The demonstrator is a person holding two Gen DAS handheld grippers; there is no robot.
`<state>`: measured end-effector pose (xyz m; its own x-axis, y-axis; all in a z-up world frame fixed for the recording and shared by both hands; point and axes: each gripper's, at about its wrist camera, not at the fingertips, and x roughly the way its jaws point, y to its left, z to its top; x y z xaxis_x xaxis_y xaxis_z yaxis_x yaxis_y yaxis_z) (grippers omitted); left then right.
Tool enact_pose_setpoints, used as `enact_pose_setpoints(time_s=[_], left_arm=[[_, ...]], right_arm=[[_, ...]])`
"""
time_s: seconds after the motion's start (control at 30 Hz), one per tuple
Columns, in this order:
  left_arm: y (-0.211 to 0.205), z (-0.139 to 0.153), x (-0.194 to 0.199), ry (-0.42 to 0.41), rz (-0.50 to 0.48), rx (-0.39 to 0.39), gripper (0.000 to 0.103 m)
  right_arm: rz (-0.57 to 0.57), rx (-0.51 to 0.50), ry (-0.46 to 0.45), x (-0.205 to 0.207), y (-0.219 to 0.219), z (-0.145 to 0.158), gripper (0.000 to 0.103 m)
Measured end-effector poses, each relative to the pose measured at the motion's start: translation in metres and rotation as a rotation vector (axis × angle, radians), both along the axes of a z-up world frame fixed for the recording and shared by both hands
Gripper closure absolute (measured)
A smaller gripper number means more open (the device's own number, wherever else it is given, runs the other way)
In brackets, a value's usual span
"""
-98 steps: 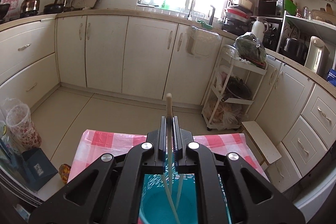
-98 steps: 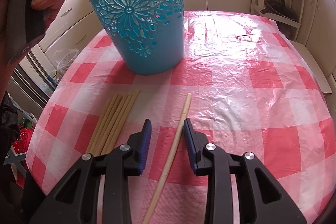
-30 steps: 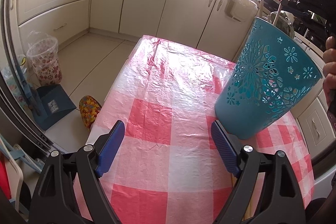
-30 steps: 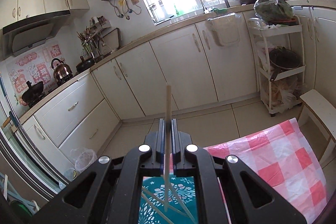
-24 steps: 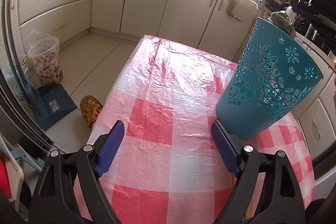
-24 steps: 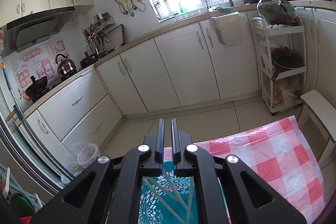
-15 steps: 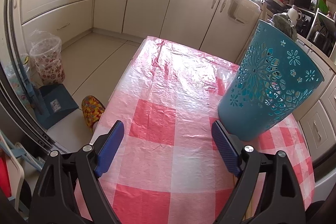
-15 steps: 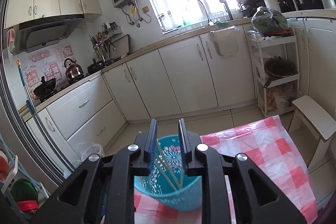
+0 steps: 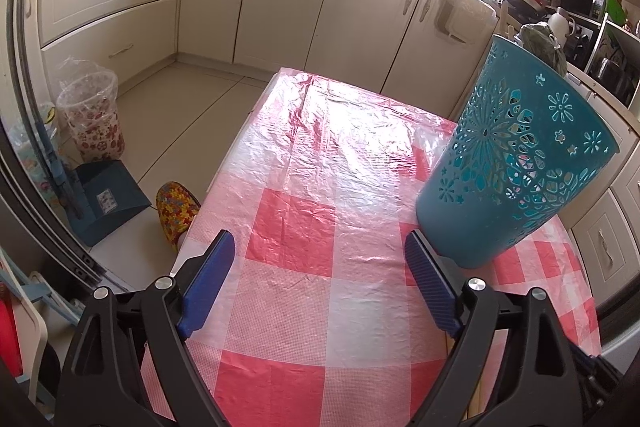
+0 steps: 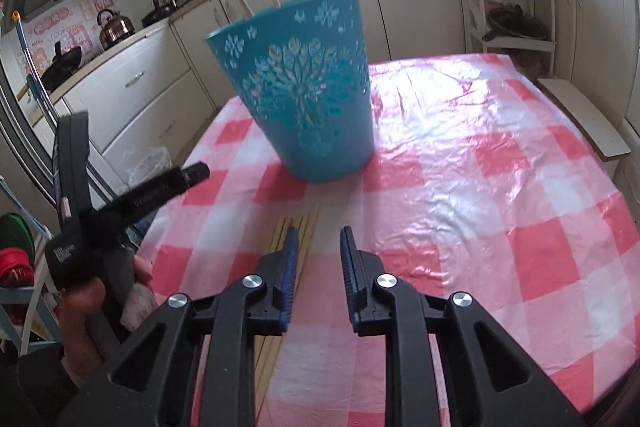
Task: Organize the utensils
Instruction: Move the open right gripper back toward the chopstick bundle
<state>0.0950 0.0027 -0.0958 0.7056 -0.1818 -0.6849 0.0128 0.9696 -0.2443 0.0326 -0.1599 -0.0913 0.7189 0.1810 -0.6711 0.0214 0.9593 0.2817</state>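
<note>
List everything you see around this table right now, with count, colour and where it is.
basket: one, teal with cut-out flowers, standing on the table, far left part in the right wrist view
chopsticks in basket: at least three tips, pale wood, poking above the rim
chopsticks on table: a bundle, exact count unclear, pale wood, lying ahead of the basket, partly under the right tool
tablecloth: one, red and white check under clear plastic
waste bin: one, clear with red flowers, on the floor left of the table
dustpan: one, dark blue, on the floor
left tool: open wide, empty
right tool: narrowly open, empty
hand: one, holding the left tool
</note>
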Motion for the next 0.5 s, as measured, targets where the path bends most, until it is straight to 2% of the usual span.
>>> enact_pose_setpoints(time_s=[0.27, 0.5], left_arm=[[-0.002, 0.000, -0.001, 0.002, -0.004, 0.003, 0.019], [-0.002, 0.000, 0.000, 0.002, -0.004, 0.003, 0.019]], right_arm=[[0.033, -0.033, 0.058, 0.000, 0.013, -0.017, 0.081], [0.044, -0.053, 0.076, 0.005, 0.024, -0.020, 0.082]])
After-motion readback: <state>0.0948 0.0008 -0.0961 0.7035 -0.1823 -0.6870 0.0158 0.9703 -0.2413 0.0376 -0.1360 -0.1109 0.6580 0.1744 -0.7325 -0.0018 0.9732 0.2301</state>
